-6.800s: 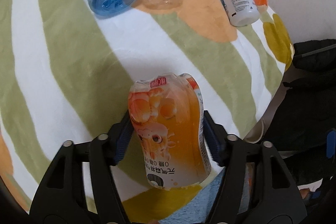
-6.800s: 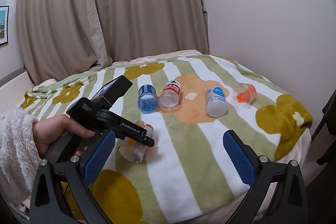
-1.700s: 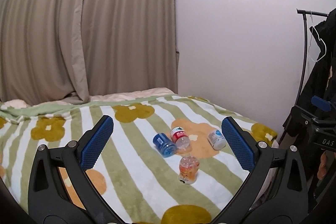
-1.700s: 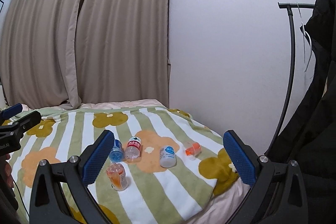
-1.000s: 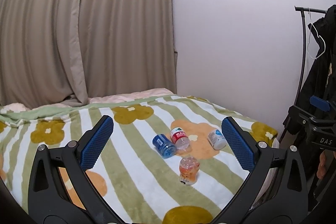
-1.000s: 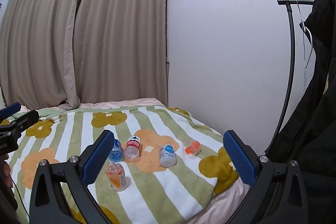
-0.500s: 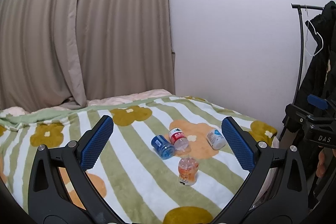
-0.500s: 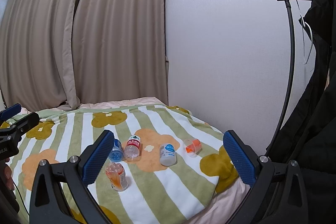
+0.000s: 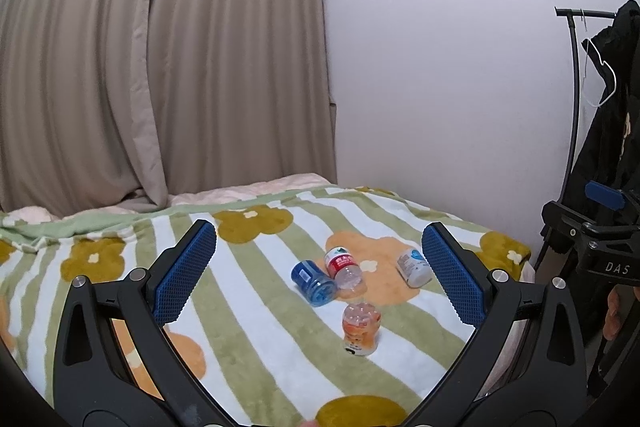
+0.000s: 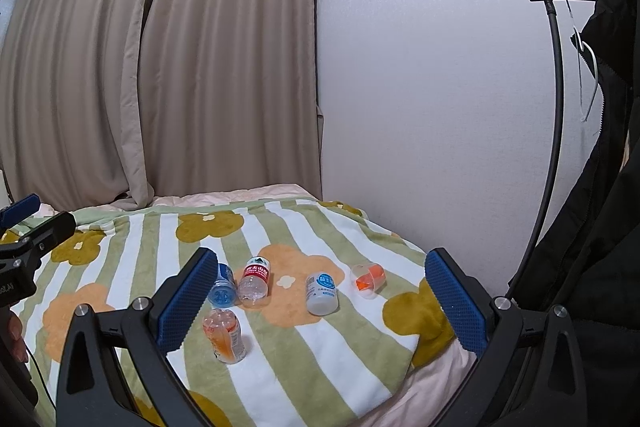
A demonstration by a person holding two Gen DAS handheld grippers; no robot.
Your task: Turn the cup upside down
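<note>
Left claw (image 9: 319, 273) is held up and level, blue-padded fingers (image 9: 185, 271) spread wide with nothing between them. Right claw (image 10: 320, 299) is the same story: raised, fingers (image 10: 456, 301) splayed apart, gripping nothing. Each claw catches the other at its frame edge, side by side and well apart. A fingertip or two of the person's hand (image 10: 14, 331) shows beneath the left one.

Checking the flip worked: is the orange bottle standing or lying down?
Standing, base up: the orange bottle rises from the blanket, its lobed bottom on top.
</note>
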